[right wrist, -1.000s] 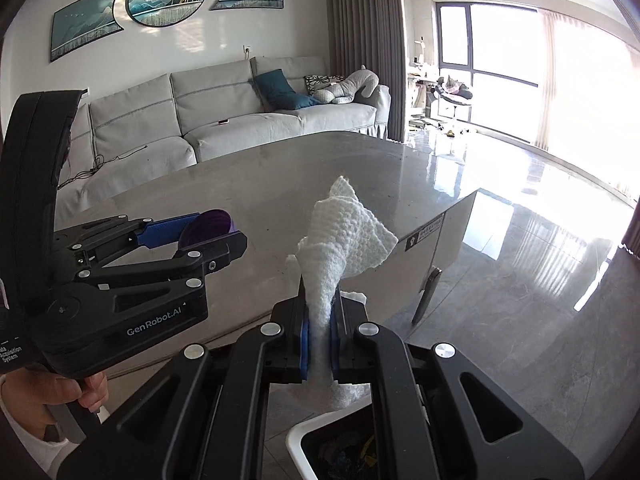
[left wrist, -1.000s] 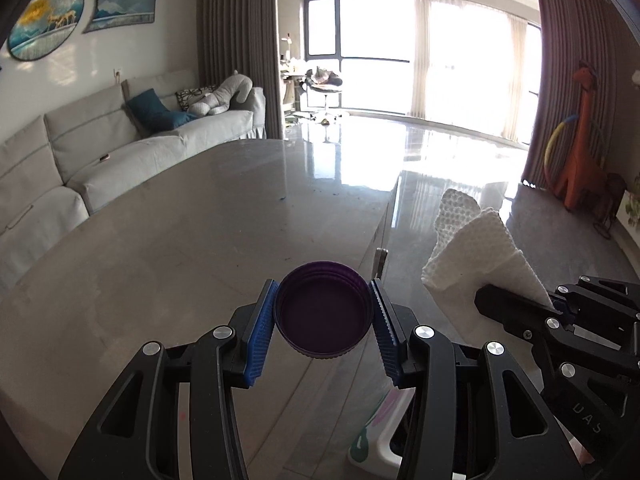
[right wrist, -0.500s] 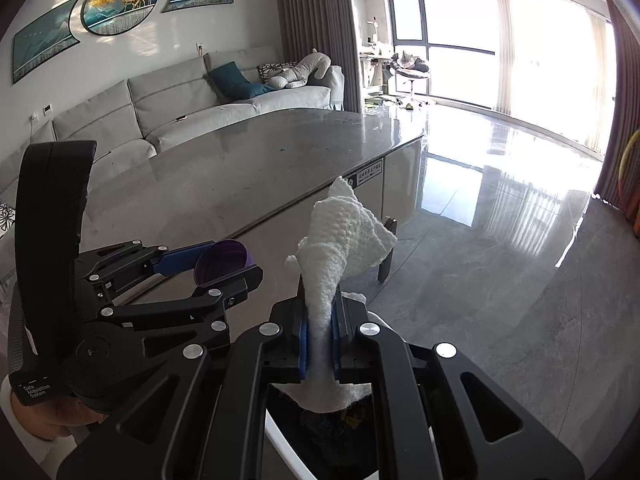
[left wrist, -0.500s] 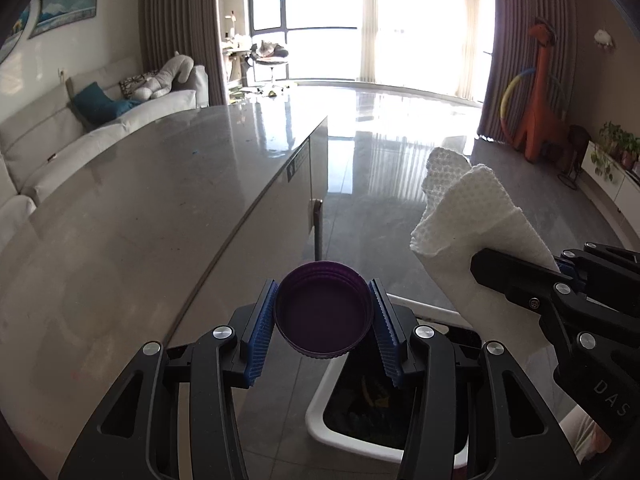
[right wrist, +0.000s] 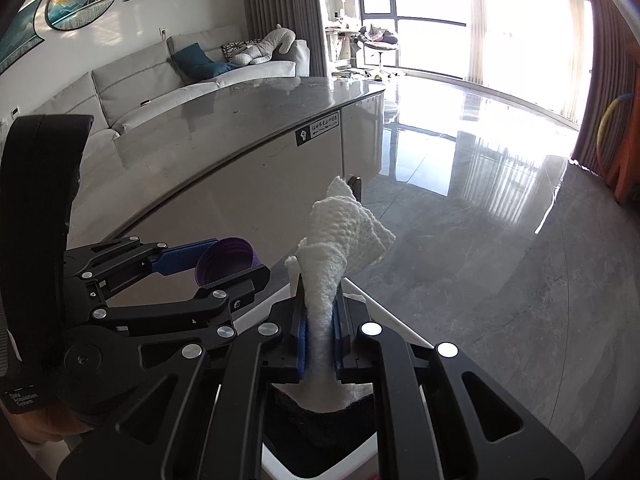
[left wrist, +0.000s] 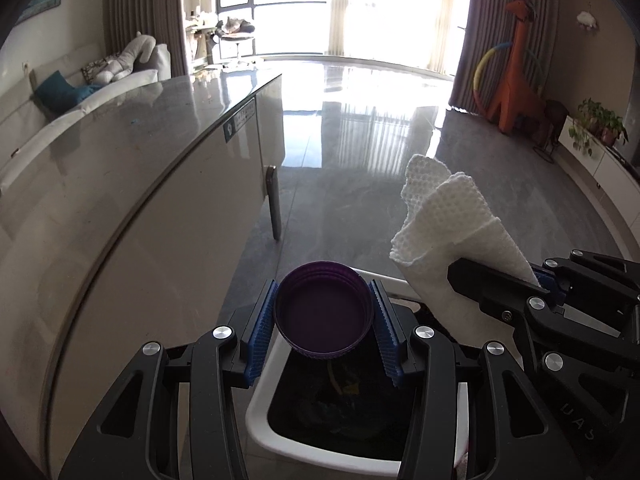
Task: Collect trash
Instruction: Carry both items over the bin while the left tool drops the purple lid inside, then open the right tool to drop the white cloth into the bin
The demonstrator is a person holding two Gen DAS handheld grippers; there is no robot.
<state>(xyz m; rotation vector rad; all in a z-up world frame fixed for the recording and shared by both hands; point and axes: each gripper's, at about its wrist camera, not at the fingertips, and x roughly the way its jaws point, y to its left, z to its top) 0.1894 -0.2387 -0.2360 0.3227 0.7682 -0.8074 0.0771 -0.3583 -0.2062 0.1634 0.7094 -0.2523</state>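
currently we list: left gripper [left wrist: 323, 322], blue pads pinching a purple cap [left wrist: 322, 316] by its rim, above a white bin [left wrist: 280, 434]; right gripper [right wrist: 320, 330], pressed together on a white paper towel [right wrist: 344, 236], over the same bin. legible: "data acquisition system" on the left gripper body; the bench [right wrist: 256, 120] edge sticker's print is too small to read. bin contents are dark and unclear.

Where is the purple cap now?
In the left wrist view the purple cap sits centre frame, clamped in the left gripper, above the white bin.
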